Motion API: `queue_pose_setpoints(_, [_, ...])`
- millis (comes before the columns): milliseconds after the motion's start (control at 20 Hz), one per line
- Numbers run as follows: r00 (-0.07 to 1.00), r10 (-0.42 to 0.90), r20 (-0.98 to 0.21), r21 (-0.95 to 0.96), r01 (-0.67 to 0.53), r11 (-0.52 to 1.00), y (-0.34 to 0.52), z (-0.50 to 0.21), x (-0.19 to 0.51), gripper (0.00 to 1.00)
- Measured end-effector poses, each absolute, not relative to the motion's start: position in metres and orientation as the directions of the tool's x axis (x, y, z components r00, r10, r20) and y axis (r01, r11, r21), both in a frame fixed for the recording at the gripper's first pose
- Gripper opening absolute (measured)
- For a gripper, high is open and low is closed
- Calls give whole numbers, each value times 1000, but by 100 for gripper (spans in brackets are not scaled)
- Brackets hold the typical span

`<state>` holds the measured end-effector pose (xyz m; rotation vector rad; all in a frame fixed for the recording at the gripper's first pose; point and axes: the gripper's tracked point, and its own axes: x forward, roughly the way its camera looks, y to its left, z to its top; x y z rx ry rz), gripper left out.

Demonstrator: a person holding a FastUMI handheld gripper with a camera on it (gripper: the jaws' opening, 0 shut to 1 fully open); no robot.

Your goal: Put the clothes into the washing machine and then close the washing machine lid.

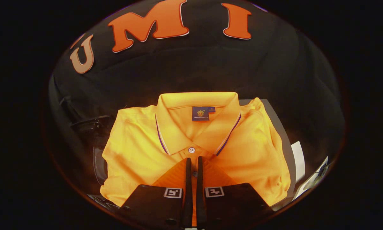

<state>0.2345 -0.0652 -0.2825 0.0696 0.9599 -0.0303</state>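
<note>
Jaws (194, 161) nearly closed | over placket of folded shirt (137, 150)

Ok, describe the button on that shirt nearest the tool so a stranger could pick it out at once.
Start at the folded orange polo shirt lying in front of the black cloth wall, and find its collar with the purple-and-white edge stripe. Follow the collar down to the button strip, where the tool has its two fingers nearly together. The button sits in the narrow gap between them, orange-toned, unlike the white button just beyond the fingertips.

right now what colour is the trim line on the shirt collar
Purple with a thin white line, on the orange polo shirt collar; gripper view shows it best, fingers nearly together over the placket.
</note>
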Motion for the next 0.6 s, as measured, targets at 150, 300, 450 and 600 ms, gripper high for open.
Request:
queue_pose_setpoints(150, [615,37,-788,109,80,991,-63,-282,241,13])
queue_pose_setpoints(300, [659,64,-749,136,59,989,-63,-274,235,13])
queue_pose_setpoints(450, [696,109,-710,222,74,972,-62,-252,231,12])
queue_pose_setpoints(600, [730,156,-666,307,77,949,-63,-224,227,13])
